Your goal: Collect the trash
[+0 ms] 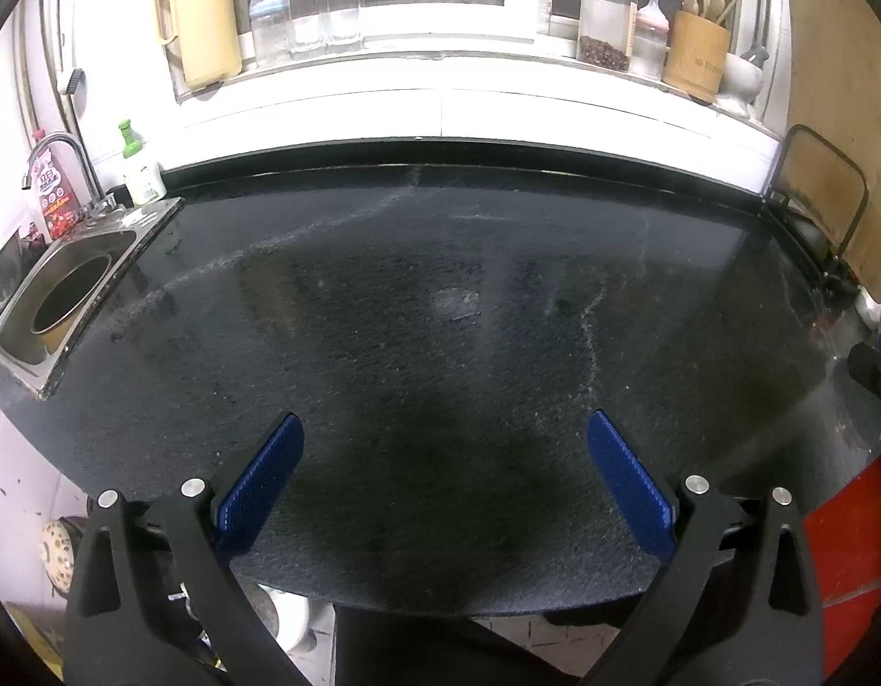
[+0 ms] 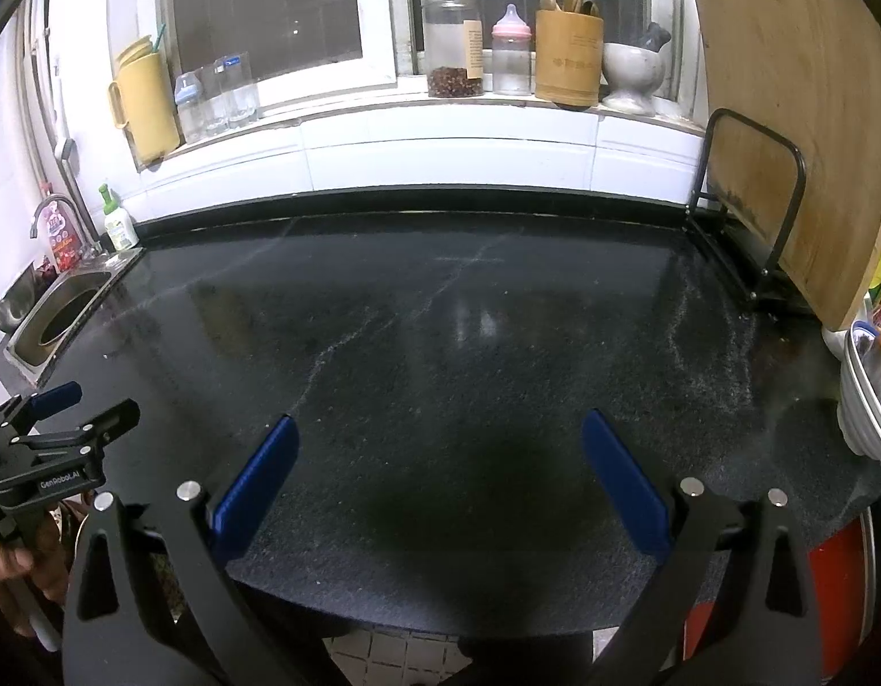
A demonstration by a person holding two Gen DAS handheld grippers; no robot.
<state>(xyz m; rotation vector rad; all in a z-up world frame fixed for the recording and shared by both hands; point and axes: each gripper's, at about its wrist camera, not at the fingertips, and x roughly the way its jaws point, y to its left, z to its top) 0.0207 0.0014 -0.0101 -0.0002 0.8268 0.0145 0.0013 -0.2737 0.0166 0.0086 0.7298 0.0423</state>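
Your left gripper (image 1: 443, 423) spread wide and empty above the dark countertop (image 1: 440, 297), your right gripper (image 2: 440, 423) likewise parted holding nothing, sink (image 1: 57, 297) far left, cutting board (image 2: 794, 114) upright right, trash possibly out of frame.

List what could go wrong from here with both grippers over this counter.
1. No trash shows on the dark counter; a blind reach by the open right gripper or open left gripper could grab nothing.
2. A rightward sweep might knock the upright cutting board off its rack.
3. A reach towards the back could tip the glass jar or baby bottle on the sill.
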